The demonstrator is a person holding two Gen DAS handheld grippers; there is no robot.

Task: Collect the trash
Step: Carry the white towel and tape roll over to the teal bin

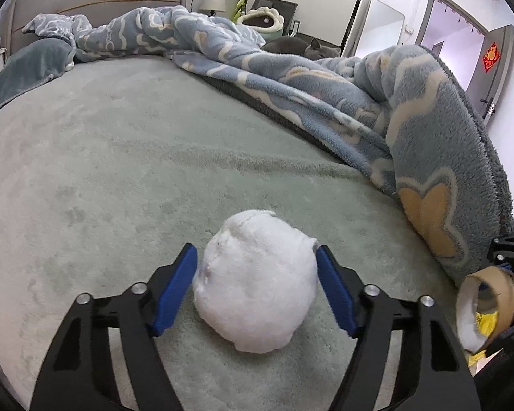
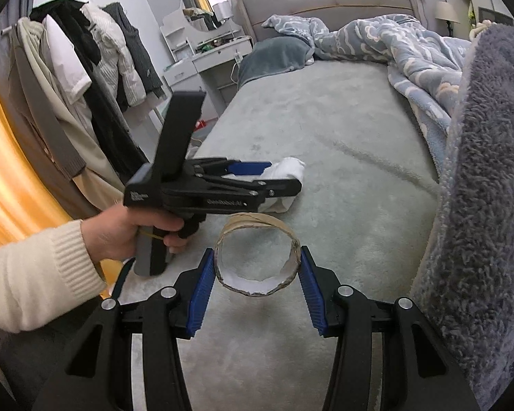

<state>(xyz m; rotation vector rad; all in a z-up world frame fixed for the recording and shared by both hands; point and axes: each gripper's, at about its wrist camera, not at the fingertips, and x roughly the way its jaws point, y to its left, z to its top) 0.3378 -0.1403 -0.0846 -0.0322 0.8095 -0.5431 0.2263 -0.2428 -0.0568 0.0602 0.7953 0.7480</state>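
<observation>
The tissue wad [image 1: 255, 282] lies on the bed [image 1: 120, 171], between my left fingers [image 1: 174, 284], whose pads flank it closely, touching or nearly so; my right fingers [image 2: 202, 294] clamp a cardboard roll [image 2: 257, 257] just above the bed; a blue blanket [image 1: 428, 130] is heaped alongside.

left hand-held gripper [image 1: 256, 284] clamped, right hand-held gripper [image 2: 257, 281] clamped

This is a home bedroom. A bed [image 1: 126, 157] with a padded headboard [image 2: 329, 0] carries a rumpled blue blanket [image 1: 291, 82]. A vanity with a round mirror [image 2: 206, 7] and hung coats [image 2: 96, 65] stand beside it.
</observation>
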